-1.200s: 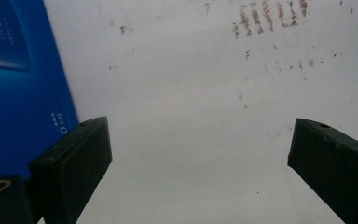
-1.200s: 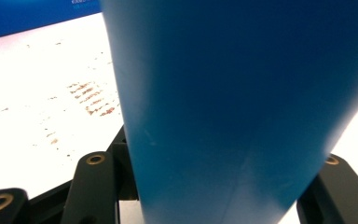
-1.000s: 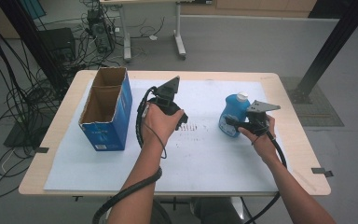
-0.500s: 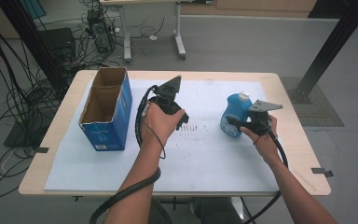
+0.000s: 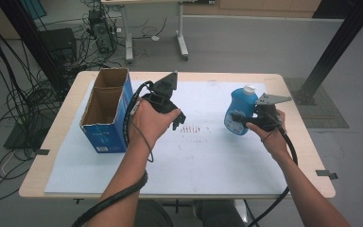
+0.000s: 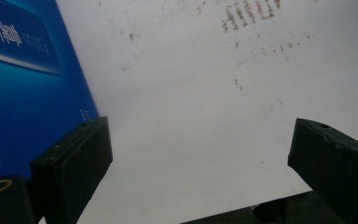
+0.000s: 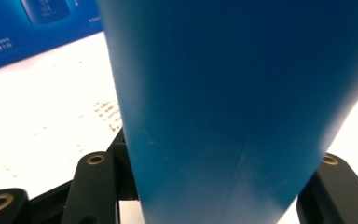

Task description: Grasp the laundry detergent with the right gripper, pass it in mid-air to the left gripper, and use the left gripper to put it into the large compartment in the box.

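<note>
Your right gripper (image 5: 240,117) has its jaws clamped on the blue bottle (image 5: 240,110), which stands upright with its white cap (image 5: 249,89) on top, toward the right side of the desk (image 5: 283,85). In the right gripper view the bottle's blue body (image 7: 233,107) sits squarely between the two black jaws, pressed from both sides. Your left gripper (image 5: 177,124) hangs over the middle of the desk with its jaws spread wide and nothing between them; in the left gripper view only bare white sheet (image 6: 191,116) lies in the gap. The open blue box (image 5: 108,111) stands at the desk's left, just beside your left hand (image 5: 149,122). The desk is light wood, covered almost wholly by a white sheet (image 5: 208,156) marked with a patch of small brownish stains (image 5: 192,128) near its middle. Around you the floor (image 5: 264,47) is grey, black cables (image 5: 9,90) lie in tangles on the left, another desk's metal legs (image 5: 182,40) stand beyond, and a dark slanting post (image 5: 333,52) rises at the right
</note>
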Tool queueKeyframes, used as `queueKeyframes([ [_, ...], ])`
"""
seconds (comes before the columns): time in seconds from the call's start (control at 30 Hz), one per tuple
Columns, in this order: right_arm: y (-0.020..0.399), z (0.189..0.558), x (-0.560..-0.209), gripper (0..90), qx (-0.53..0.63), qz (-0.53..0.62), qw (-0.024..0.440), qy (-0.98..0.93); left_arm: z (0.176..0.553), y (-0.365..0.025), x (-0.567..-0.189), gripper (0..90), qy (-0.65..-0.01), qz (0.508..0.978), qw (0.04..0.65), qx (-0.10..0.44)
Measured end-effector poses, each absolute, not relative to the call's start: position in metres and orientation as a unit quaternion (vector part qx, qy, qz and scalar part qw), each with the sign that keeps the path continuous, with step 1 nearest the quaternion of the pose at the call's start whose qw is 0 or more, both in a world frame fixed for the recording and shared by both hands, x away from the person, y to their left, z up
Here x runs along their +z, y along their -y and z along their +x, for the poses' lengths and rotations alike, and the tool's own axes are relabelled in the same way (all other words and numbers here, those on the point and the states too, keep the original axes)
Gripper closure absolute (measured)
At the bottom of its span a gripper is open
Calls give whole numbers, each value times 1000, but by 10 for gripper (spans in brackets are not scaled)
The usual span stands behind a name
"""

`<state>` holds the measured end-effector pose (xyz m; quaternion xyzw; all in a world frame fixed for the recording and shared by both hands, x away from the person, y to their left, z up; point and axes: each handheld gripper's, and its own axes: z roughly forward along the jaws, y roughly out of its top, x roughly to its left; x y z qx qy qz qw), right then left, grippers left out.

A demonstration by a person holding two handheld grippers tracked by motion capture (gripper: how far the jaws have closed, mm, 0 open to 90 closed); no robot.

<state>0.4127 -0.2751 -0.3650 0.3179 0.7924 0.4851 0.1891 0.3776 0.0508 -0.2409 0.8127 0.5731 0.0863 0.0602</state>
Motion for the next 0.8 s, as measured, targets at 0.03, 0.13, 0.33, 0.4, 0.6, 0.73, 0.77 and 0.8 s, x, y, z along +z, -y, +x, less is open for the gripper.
queueKeyframes([
  [0.03,275,413,-365,442,485,318,189,-792,378,-51,-241,68,-573,813,60,86],
  [0.13,269,415,-353,441,486,310,184,-796,376,-55,-227,67,-555,825,60,91],
  [0.33,260,420,-336,442,488,299,170,-803,375,-59,-218,66,-535,838,52,97],
  [0.4,258,423,-331,442,490,296,165,-803,375,-60,-216,66,-525,844,56,95],
  [0.6,250,431,-319,441,490,282,145,-812,379,-62,-208,67,-490,865,52,94],
  [0.73,243,437,-311,441,488,269,127,-821,385,-61,-199,66,-461,882,44,90],
  [0.77,239,439,-308,441,485,262,123,-826,386,-61,-197,65,-457,884,44,89],
  [0.8,236,441,-305,441,484,255,120,-828,388,-60,-193,65,-444,891,41,92],
])
